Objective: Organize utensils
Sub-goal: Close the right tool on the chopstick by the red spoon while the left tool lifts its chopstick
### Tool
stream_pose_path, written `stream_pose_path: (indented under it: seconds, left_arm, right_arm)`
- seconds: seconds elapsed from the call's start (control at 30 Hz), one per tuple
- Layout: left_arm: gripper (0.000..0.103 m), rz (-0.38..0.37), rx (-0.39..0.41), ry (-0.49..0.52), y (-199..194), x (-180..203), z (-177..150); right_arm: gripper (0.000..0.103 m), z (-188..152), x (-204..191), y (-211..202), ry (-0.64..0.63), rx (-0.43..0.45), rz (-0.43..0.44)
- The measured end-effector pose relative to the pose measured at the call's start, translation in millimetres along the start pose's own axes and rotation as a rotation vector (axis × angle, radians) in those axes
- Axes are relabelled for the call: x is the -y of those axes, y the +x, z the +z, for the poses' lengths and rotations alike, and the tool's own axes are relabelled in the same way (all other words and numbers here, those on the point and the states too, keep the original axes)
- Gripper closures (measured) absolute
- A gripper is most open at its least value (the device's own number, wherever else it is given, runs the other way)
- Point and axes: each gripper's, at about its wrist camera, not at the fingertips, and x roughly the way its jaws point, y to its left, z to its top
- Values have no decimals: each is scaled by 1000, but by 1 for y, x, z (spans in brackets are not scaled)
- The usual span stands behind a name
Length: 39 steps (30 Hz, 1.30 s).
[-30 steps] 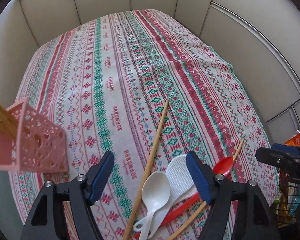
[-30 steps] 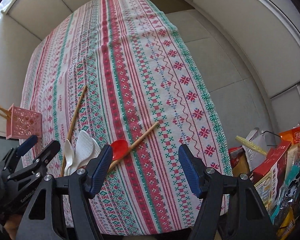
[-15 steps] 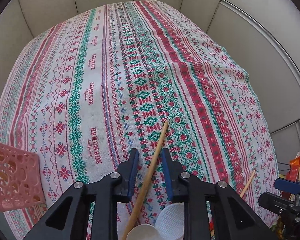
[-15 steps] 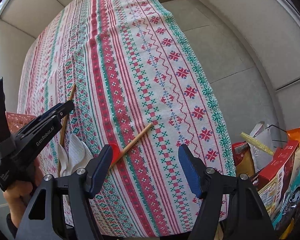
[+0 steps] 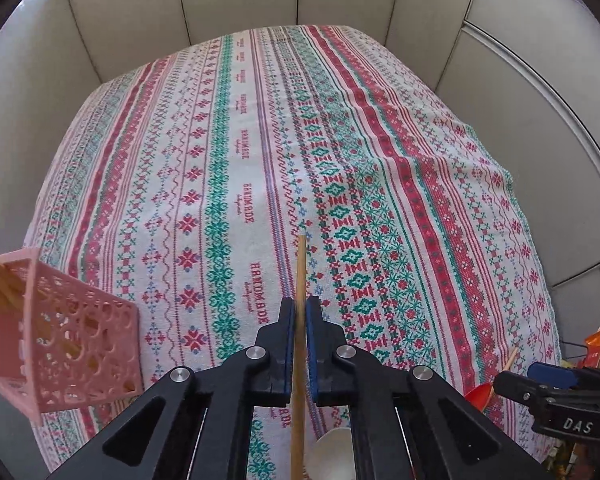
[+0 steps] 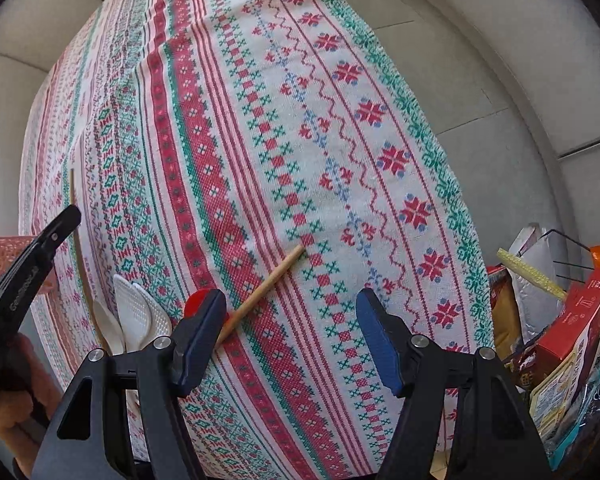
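Left tongs point(image 5: 300, 322), wide apart a second ago, are now gripping the wooden chopstick point(image 5: 300, 268); transfer to the pink basket point(image 5: 60, 340) probably follows; right tongs point(image 6: 290, 334) are hanging open over the red spoon point(image 6: 198, 300).

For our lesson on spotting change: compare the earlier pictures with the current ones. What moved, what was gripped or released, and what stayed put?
The left tongs went from wide open to shut on the wooden chopstick. The right tongs sank closer to the red spoon, open and holding nothing. The pink basket, white spoons and tablecloth stayed put.
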Motion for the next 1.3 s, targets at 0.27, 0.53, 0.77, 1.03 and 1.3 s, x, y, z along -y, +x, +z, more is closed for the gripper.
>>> stream_pose_path:
  seconds: [0.27, 0.53, 0.77, 1.03, 1.3]
  left_arm:
    - [98, 3, 56, 15, -32, -9, -4]
    - [98, -13, 73, 18, -50, -13, -15]
    - [98, -25, 94, 14, -64, -17, -19]
    - [98, -26, 98, 12, -72, -24, -25]
    - [98, -36, 122, -1, -87, -33, -29]
  right_arm:
    - [50, 7, -19, 3, 8, 70, -116]
    - [73, 4, -30, 3, -2, 113, -186]
    - [91, -7, -18, -1, -48, 135, -137]
    - [98, 0, -9, -3, -67, 119, 36]
    - [98, -10, -14, -32, -97, 180, 68]
